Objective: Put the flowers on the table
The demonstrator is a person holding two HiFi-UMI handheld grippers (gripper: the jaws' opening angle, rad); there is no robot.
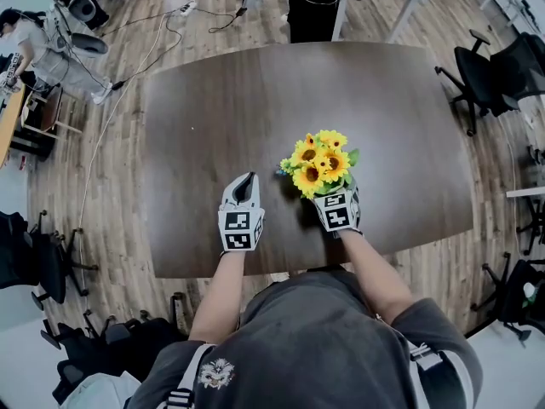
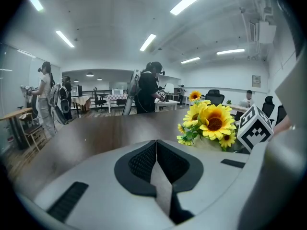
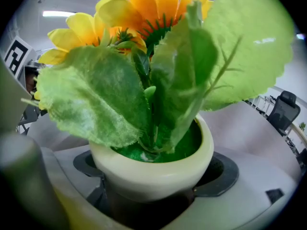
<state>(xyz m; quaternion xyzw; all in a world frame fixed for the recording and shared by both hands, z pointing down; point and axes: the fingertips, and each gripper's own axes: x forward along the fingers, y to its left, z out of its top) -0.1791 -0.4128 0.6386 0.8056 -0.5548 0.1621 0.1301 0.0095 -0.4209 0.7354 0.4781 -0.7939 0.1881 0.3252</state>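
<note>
A bunch of yellow sunflowers (image 1: 318, 164) with green leaves stands in a small cream pot (image 3: 153, 169). My right gripper (image 1: 335, 196) is shut on that pot, its two dark pads pressed on either side of it, over the near right part of the dark wooden table (image 1: 213, 118). The left gripper view shows the flowers (image 2: 211, 123) to its right. My left gripper (image 1: 245, 184) is shut with nothing in it, a short way left of the flowers. Whether the pot's base touches the table is hidden.
Black office chairs (image 1: 490, 71) stand off the table's right side and more chairs (image 1: 43, 262) at the left. Cables (image 1: 145, 49) run over the wooden floor at the far left. A person (image 1: 313, 2) stands beyond the far edge, another (image 1: 38, 45) at the left.
</note>
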